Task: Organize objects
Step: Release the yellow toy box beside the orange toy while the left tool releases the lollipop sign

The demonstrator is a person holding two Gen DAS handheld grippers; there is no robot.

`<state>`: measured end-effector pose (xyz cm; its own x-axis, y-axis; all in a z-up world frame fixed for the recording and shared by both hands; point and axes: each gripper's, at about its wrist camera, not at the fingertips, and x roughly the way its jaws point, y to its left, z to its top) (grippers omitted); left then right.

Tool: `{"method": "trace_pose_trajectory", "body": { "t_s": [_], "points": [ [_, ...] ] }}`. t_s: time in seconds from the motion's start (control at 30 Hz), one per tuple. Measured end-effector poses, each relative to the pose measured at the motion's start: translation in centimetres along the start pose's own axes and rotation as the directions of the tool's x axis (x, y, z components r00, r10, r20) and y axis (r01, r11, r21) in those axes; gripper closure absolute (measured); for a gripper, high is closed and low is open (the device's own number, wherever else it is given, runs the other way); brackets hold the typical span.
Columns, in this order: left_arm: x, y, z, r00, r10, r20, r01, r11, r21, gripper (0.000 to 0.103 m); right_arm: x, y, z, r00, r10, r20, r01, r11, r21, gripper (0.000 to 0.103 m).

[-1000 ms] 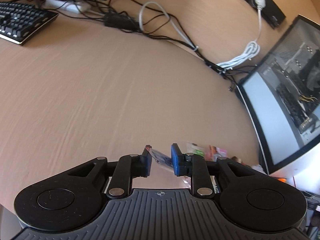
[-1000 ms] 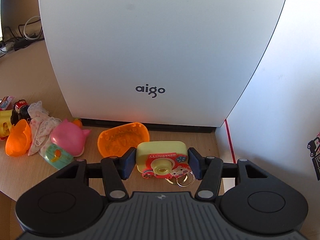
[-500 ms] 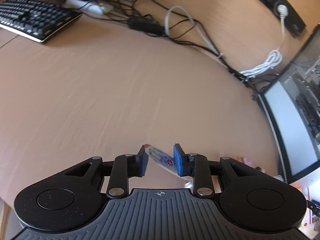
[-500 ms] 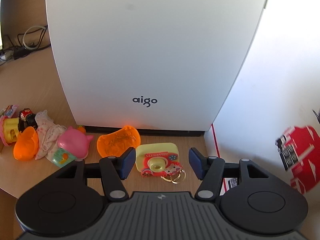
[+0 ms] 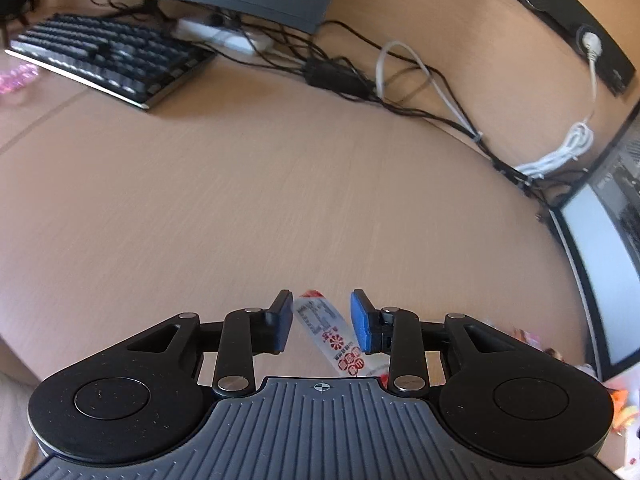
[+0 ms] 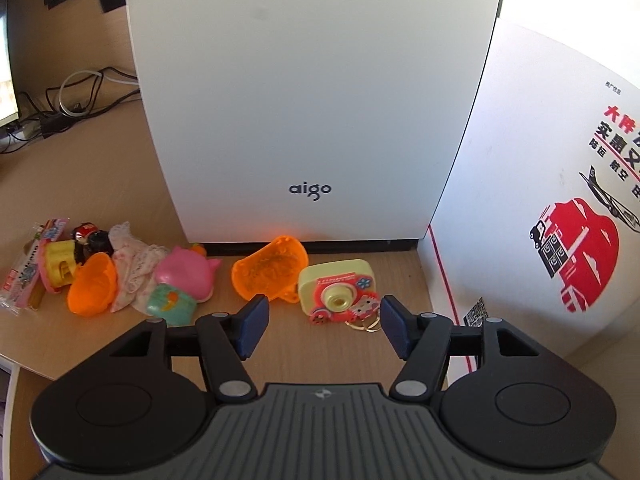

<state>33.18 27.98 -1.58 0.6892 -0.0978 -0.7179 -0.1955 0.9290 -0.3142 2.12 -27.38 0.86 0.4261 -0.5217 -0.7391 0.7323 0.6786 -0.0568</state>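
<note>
My left gripper (image 5: 321, 320) is open, with a white and red snack packet (image 5: 330, 332) lying slantwise between its fingers; whether a pad touches it I cannot tell. My right gripper (image 6: 323, 326) is open and empty, drawn back just short of a yellow toy camera (image 6: 338, 286) with a keyring on the wooden desk (image 6: 92, 184). Left of the camera lie an orange shell half (image 6: 270, 270), a pink toy (image 6: 184, 276), a second orange shell (image 6: 93, 288), a lace cloth (image 6: 132, 264) and snack packets (image 6: 28, 268).
A white aigo computer case (image 6: 312, 100) stands right behind the toys. A white printed box (image 6: 552, 184) walls the right side. In the left wrist view a keyboard (image 5: 108, 60), cables (image 5: 400, 88) and a monitor base sit at the desk's far edge.
My left gripper opened wider around the packet while swinging left across the desk. My right gripper pulled back from the toy camera, which stays on the desk.
</note>
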Motion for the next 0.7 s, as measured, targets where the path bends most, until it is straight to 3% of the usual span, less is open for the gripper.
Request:
{"method": "trace_pose_trajectory", "body": {
  "t_s": [0.13, 0.4, 0.6, 0.7],
  "points": [
    [-1.0, 1.1, 0.1, 1.0, 0.017, 0.019, -0.016, 0.999, -0.035, 0.069, -1.2, 0.6, -0.2, 1.0, 0.016, 0.001, -0.016, 1.0, 0.01, 0.041],
    [-0.2, 0.4, -1.8, 0.995, -0.058, -0.079, 0.056, 0.998, -0.036, 0.069, -2.0, 2.1, -1.5, 0.998, 0.045, -0.031, -0.045, 0.999, 0.001, 0.041],
    [1.3, -2.8, -2.7, 0.992, -0.085, -0.088, 0.092, 0.993, 0.077, 0.068, -2.5, 3.5, -2.4, 0.996, 0.075, -0.052, -0.076, 0.997, -0.015, 0.041],
    [1.9, -5.1, -3.1, 0.987, -0.118, -0.113, 0.136, 0.977, 0.162, 0.068, -3.3, 4.0, -2.9, 0.996, 0.082, -0.047, -0.084, 0.996, -0.037, 0.041]
  ]
}}
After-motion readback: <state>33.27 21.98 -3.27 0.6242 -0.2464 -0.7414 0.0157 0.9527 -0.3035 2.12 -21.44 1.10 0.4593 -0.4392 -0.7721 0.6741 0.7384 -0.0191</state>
